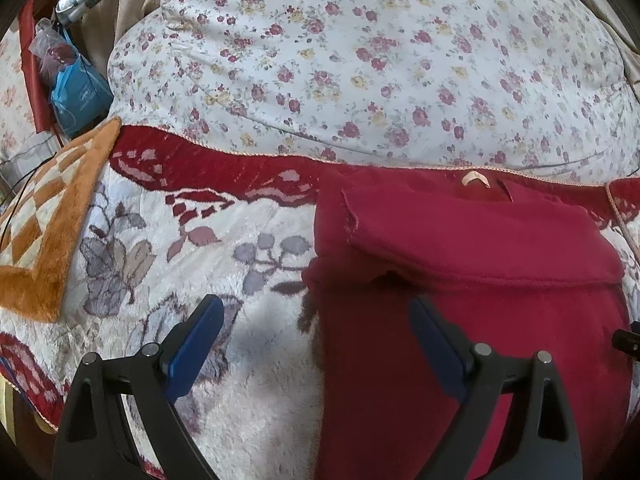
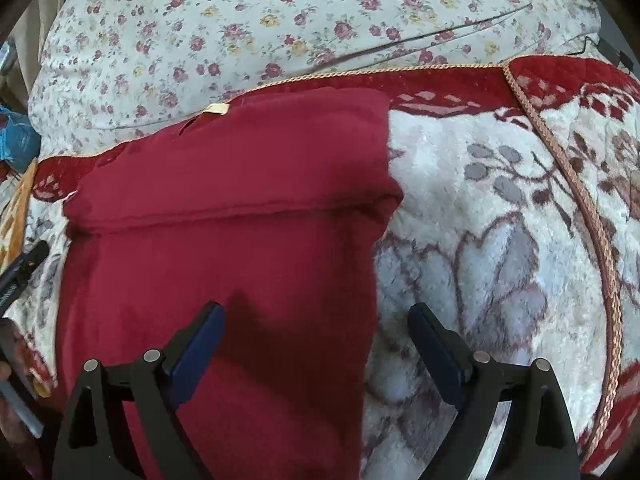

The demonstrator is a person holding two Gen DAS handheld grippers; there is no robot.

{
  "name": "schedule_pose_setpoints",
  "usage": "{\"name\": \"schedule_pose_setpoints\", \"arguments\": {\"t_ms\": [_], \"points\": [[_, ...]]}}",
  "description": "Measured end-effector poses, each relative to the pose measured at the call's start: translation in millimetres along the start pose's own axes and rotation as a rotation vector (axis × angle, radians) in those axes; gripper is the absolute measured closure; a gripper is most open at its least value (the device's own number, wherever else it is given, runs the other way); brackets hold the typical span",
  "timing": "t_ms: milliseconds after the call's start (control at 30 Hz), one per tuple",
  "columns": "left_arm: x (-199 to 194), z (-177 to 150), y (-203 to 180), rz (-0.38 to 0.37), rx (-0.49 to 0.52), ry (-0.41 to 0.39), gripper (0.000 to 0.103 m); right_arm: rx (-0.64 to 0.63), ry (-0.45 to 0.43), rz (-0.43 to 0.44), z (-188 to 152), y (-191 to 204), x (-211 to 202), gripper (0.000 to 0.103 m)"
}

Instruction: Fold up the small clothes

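A dark red garment (image 1: 460, 280) lies flat on a plush blanket (image 1: 248, 264), partly folded: its upper part is doubled over so a stitched hem runs straight across the cloth as a raised band, and a long panel reaches down from that band toward the cameras. In the right wrist view the same garment (image 2: 224, 216) fills the left and middle of the picture, with a small cream label (image 2: 216, 109) at its far edge.

The left tongs (image 1: 316, 320) stand open with nothing between them. One blue pad (image 1: 196, 344) sits over the white pile of the blanket, and the other is over the garment's left edge. The right tongs (image 2: 316, 326) are likewise spread wide and hold nothing; the left pad (image 2: 198, 354) hangs over the red panel and the other over the blanket beside the garment's right edge.

The blanket (image 2: 500, 208) is white with grey leaves and a red border trimmed with braided cord. Beyond it lies a white quilt printed with small roses (image 1: 360, 60). To the left, an orange and cream checked mat (image 1: 44, 220) overlaps the blanket's corner, and a blue bag (image 1: 80, 96) sits beyond it.
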State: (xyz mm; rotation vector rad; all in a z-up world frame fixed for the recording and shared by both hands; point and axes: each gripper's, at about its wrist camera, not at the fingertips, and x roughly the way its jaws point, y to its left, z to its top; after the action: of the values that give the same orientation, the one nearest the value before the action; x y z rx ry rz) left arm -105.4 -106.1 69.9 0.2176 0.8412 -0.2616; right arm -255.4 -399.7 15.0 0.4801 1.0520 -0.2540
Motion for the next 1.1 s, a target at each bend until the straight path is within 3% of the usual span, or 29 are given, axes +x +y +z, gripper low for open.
{"name": "schedule_pose_setpoints", "arguments": {"t_ms": [267,533,633,833,1100], "points": [[-24.5,-34.6,-0.7,-0.113,-0.035,0.054,0.01,-0.044,0.06,0.081,-36.6,-1.9,-26.6,0.008],[-49.2,-92.6,7.6,-0.157,-0.032,0.136,0.01,-0.072,0.103,0.077,-79.9,-22.3,-42.1,0.008],[-57.9,-110.1,12.0,-0.176,-0.052,0.159,0.01,-0.051,0.079,0.097,-98.3,-32.5,-42.5,0.009],[-63.1,-137.8,14.6,-0.14,-0.051,0.197,0.01,-0.063,0.029,0.104,-111.1,-28.3,-44.8,0.014],[-58.6,-142.1,21.4,-0.13,-0.083,0.213,0.01,-0.068,0.029,0.111,-111.2,-21.4,-47.0,0.014]]}}
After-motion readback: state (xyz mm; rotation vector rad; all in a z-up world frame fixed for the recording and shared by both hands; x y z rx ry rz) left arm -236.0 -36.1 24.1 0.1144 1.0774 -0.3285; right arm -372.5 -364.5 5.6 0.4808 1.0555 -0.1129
